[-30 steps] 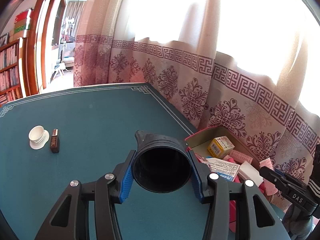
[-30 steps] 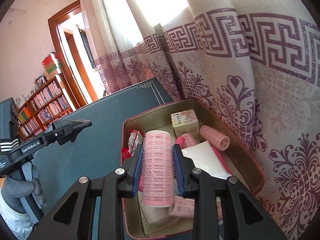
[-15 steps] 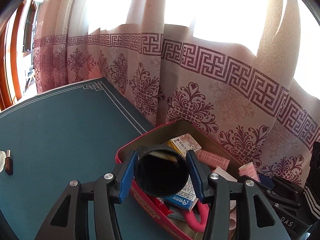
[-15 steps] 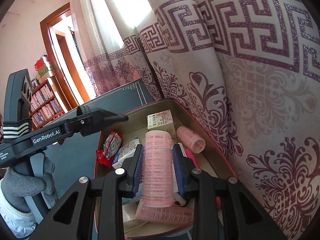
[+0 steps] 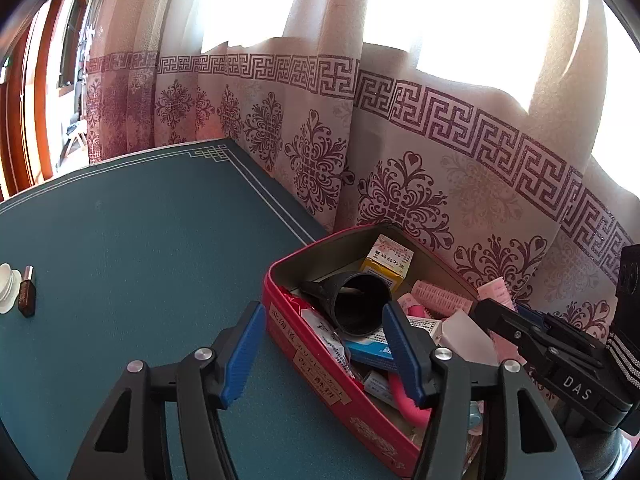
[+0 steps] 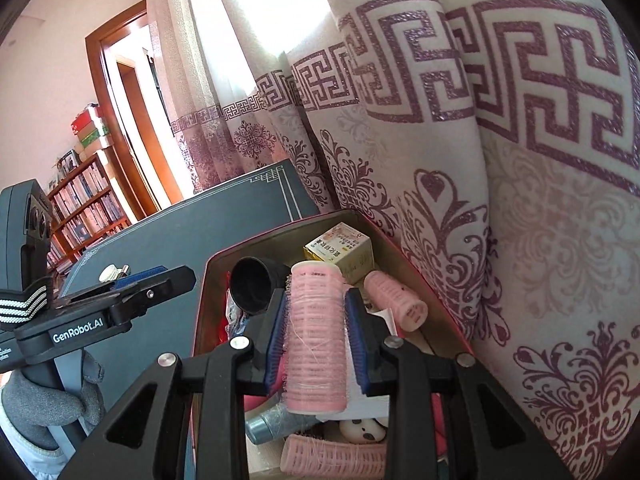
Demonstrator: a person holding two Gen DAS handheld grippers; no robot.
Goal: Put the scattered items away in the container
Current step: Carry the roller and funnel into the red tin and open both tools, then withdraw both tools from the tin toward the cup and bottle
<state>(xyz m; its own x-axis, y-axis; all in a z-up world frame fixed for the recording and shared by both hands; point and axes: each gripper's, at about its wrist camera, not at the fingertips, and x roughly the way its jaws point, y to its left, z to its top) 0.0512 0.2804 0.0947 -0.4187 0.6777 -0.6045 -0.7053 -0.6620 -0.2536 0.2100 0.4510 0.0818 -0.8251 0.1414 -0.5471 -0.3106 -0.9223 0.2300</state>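
A red tin [image 5: 308,346] stands at the table's right edge against the curtain, full of small items. A black cup [image 5: 360,304] lies on its side inside the tin, its mouth towards the left wrist camera. My left gripper [image 5: 322,346] hovers over the tin's near wall, its jaws opening; the blue pads stand clear of the cup. In the right wrist view the cup [image 6: 252,284] rests in the tin's [image 6: 280,236] far left corner. My right gripper [image 6: 316,312] is shut on a pink hair roller [image 6: 316,344], held upright above the tin.
A white cap [image 5: 8,288] and a small brown bottle [image 5: 27,296] lie on the teal table [image 5: 140,240] at far left. A yellow box [image 5: 386,264] and several more pink rollers [image 6: 396,300] fill the tin. A patterned curtain [image 5: 400,160] hangs right behind it.
The left gripper carried the black cup to the right over the tin and let go; the cup now lies inside. The right gripper still holds the pink roller over the tin.
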